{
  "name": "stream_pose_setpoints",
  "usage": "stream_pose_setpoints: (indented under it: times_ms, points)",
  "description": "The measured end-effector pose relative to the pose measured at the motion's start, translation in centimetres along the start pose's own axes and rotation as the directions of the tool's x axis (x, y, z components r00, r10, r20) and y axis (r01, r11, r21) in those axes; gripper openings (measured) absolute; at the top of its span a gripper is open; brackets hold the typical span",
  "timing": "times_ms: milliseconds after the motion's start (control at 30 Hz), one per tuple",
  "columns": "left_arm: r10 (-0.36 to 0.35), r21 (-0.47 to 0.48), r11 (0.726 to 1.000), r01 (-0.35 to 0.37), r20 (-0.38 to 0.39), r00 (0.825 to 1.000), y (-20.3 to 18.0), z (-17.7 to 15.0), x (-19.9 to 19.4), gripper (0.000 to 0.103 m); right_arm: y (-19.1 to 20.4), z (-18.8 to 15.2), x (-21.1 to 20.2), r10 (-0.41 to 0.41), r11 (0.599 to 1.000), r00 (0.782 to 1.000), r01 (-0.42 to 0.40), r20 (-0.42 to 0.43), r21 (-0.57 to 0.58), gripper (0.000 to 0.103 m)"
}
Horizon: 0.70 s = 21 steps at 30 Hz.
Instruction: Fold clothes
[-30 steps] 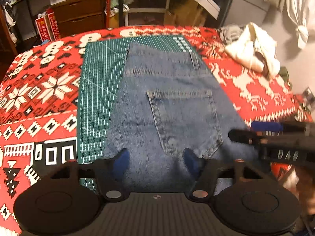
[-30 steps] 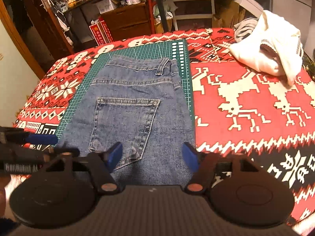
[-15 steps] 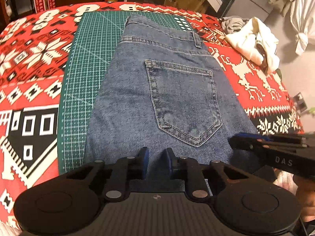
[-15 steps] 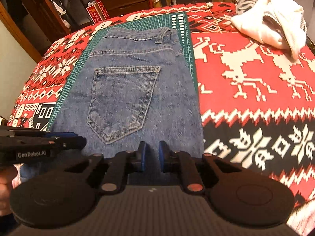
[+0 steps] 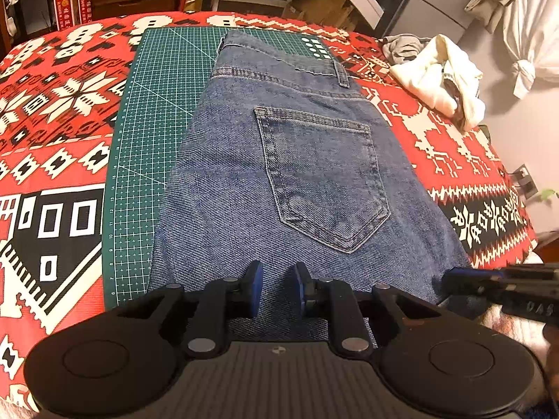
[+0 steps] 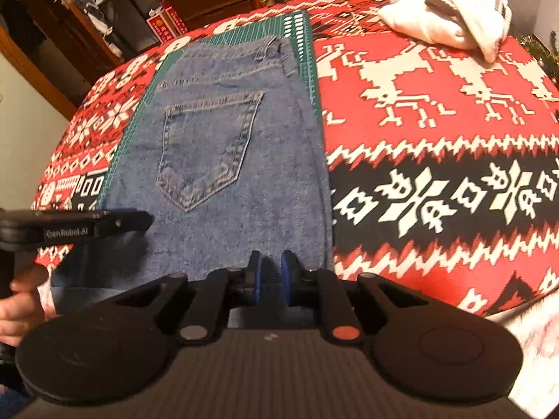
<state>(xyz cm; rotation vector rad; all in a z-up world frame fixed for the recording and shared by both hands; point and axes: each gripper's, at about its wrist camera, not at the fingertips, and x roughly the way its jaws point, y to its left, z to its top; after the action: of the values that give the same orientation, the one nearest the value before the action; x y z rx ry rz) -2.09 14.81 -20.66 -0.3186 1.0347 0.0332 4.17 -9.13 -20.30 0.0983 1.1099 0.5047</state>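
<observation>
Two hand-held grippers — left hand-held gripper [image 5: 275, 288] and right hand-held gripper [image 6: 269, 277] — each nearly closed, pinching one pair of jeans [image 5: 297, 160] at its near edge; one back pocket [image 5: 321, 174] showing.

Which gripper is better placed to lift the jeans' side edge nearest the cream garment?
Right, probably. The right gripper pinches the jeans close to that side edge; the left gripper grips the near end farther from it.

left gripper [image 5: 274, 288]: jaws nearly closed, pinching denim | right gripper [image 6: 268, 277]: jaws nearly closed, pinching denim | hand [image 6: 19, 305]: left of right jaws, gripping handle
</observation>
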Motion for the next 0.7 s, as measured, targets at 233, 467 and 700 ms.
stream_pose_setpoints:
  times_ms: [233, 467, 700]
  points:
    - [-0.017, -0.005, 1.000, 0.017, 0.008, 1.000, 0.2, -0.1, 0.0, 0.019, 0.7, 4.0, 0.3, 0.018, 1.000, 0.994, -0.020, 0.112, 0.012, 0.013]
    - [-0.013, 0.005, 1.000, 0.013, 0.012, 1.000, 0.1, -0.1, 0.0, 0.019, 0.8, 5.6, 4.5, -0.061, 0.998, 0.994, 0.062, 0.095, -0.006, 0.006]
    - [-0.022, -0.004, 1.000, 0.022, 0.011, 1.000, 0.4, -0.1, 0.0, 0.019, -1.7, 2.1, 2.5, -0.065, 0.998, 0.994, 0.065, 0.086, 0.000, 0.008]
